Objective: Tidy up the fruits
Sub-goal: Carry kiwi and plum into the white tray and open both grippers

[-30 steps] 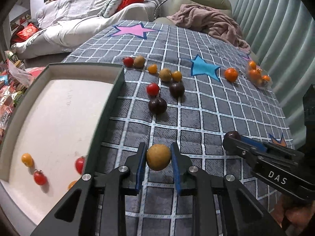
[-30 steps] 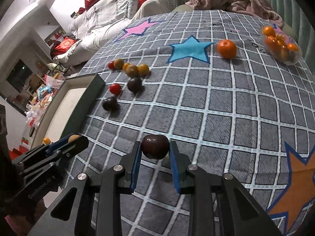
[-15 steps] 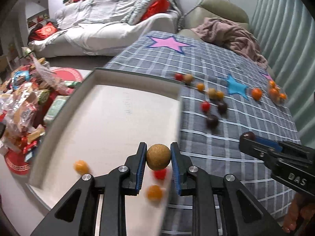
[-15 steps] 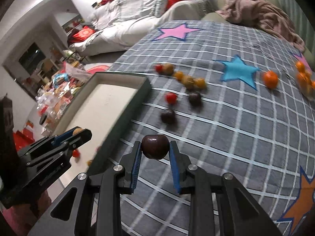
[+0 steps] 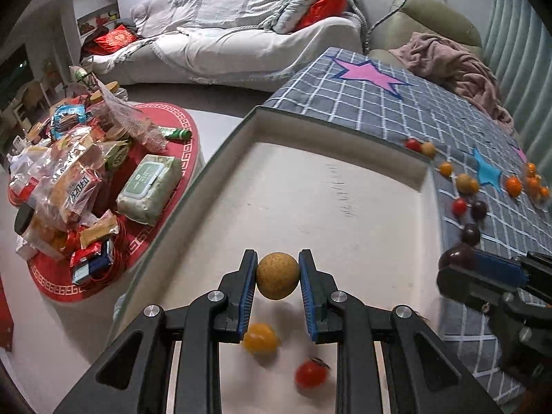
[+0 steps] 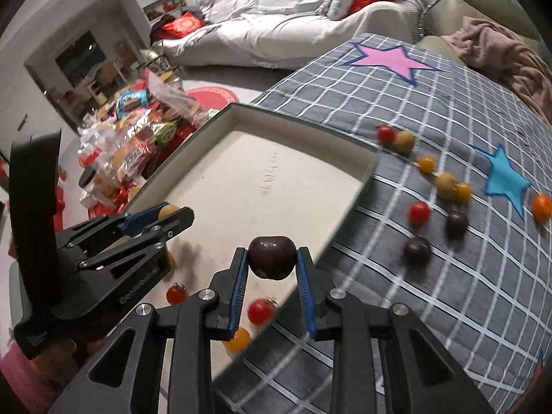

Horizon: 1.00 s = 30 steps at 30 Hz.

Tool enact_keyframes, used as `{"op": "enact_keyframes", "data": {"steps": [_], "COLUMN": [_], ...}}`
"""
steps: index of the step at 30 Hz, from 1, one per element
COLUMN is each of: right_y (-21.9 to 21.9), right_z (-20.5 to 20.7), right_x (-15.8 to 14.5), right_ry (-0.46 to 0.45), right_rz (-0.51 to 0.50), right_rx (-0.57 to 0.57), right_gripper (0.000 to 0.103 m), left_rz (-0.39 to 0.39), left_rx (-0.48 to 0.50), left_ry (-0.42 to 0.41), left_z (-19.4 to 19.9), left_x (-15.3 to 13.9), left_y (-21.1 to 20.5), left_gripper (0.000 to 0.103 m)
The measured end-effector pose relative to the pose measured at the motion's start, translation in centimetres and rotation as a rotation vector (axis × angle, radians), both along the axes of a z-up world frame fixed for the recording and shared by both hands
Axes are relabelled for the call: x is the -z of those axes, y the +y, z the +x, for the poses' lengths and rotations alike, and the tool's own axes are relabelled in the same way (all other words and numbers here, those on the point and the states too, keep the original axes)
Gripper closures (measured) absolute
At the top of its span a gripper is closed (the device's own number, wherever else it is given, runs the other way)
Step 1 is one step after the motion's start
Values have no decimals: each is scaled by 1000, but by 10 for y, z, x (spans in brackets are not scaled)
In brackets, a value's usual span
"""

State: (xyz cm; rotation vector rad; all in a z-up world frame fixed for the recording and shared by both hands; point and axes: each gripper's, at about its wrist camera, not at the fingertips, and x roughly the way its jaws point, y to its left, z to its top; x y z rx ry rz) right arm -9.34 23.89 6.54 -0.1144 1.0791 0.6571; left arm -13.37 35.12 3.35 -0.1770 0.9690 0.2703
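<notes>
The tan round fruit (image 5: 277, 281) sits clamped between the blue pads of the left gripper (image 5: 278, 284), whose jaws are nearly closed and press it from both sides. Directly below those jaws lies the pale floor of the tray (image 5: 331, 186), with a yellow fruit (image 5: 259, 341) and a red tomato (image 5: 311, 374) just under and slightly nearer the camera. So the left load is already over its drop zone, and the coming move looks like a plain lowering and release, aimed a little farther out from the jaws to miss the two fruits beneath.

The dark plum-like fruit (image 6: 272, 257) is pinched the same way in the right gripper (image 6: 272, 262), its jaws narrowly set around it. Here the relation differs: the jaws hang over the tray's near right rim, the dark edge running diagonally beneath them, with tray floor to their left and the grey checked bedspread (image 6: 448, 293) to their right. A release here risks the fruit striking the rim, so the right hand probably needs to go further left first. The left gripper is the better placed of the two.

Beyond, to the right of both jaws, loose fruits (image 6: 417, 251) lie strung across the bedspread, well apart from the tray.
</notes>
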Motion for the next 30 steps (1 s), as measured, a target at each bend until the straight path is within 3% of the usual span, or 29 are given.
{"op": "enact_keyframes", "data": {"steps": [12, 15, 17, 18, 19, 21, 22, 23, 24, 30], "right_y": [36, 42, 45, 46, 46, 46, 46, 46, 46, 39], "right_z": [3, -3, -6, -6, -7, -8, -9, -10, -11, -14], "right_x": [34, 35, 36, 36, 35, 33, 33, 32, 31, 19], "right_ry": [-4, -55, -65, -65, -65, -68, -72, -80, -88, -98], "right_rz": [-131, -179, -193, -191, -189, -176, -182, -188, -197, -177], "right_rx": [-70, -99, -115, -120, -122, -124, -123, -121, -122, -111], "right_gripper": [72, 72, 68, 62, 49, 42, 42, 42, 41, 27], "left_rz": [18, 25, 30, 33, 38, 44, 49, 54, 68, 55], "left_rx": [-14, -11, -11, -11, -10, -8, -11, -18, -37, -52], "left_ry": [46, 56, 61, 63, 66, 69, 72, 73, 61, 38], "left_z": [10, 10, 11, 11, 11, 11, 11, 10, 8, 3], "left_x": [19, 20, 21, 20, 20, 20, 20, 19, 17, 10], "left_y": [11, 10, 9, 9, 8, 7, 7, 7, 9, 14], "left_gripper": [77, 77, 77, 77, 77, 75, 61, 36, 30, 28]}}
